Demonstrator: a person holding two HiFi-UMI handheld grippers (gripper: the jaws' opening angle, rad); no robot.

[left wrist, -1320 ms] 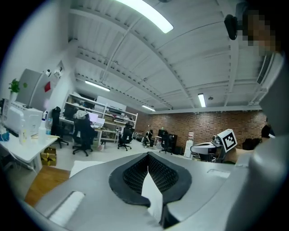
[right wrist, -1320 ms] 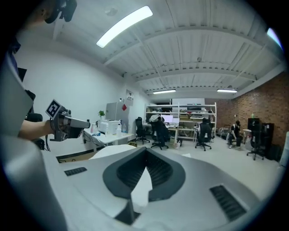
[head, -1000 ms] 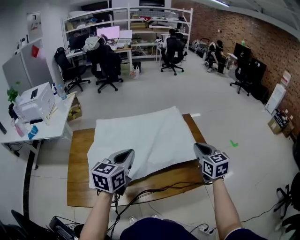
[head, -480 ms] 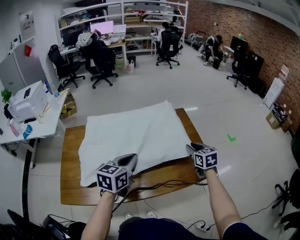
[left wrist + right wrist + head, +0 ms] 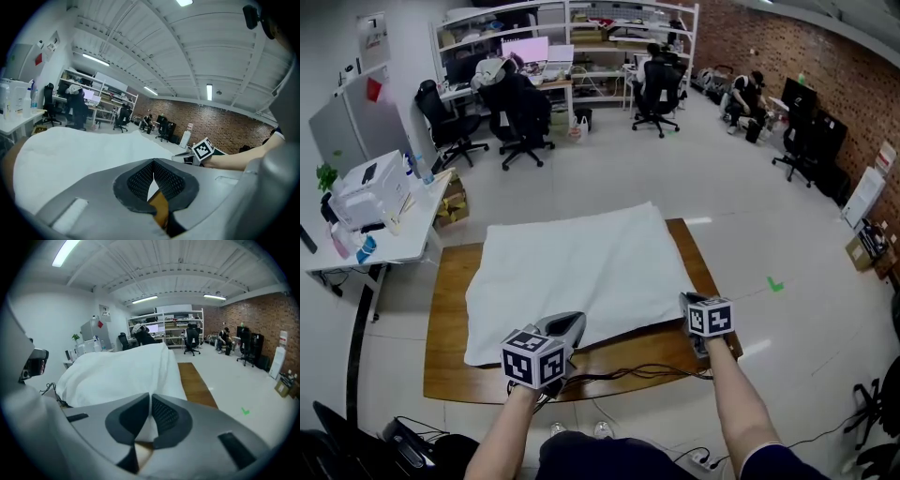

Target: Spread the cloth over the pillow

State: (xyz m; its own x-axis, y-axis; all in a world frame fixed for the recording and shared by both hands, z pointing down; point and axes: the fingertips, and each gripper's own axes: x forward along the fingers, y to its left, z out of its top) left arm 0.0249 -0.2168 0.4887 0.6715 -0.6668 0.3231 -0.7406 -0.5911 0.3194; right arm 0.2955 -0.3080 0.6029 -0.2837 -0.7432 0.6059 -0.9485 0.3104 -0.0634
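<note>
On brown wooden surface (image 5: 450, 309): white cloth (image 5: 581, 262) lies wide and mounded; pillow unseen, presumably beneath. At 7 o'clock of it, left tool (image 5: 574, 321) is clamped on the near edge. At 5 o'clock, right tool (image 5: 686, 302) has just been closing on that edge. Step: final smoothing. Next: draw hem flat toward 6 o'clock, release.

Table (image 5: 450, 366) w/ cloth (image 5: 581, 272) on top.
</note>
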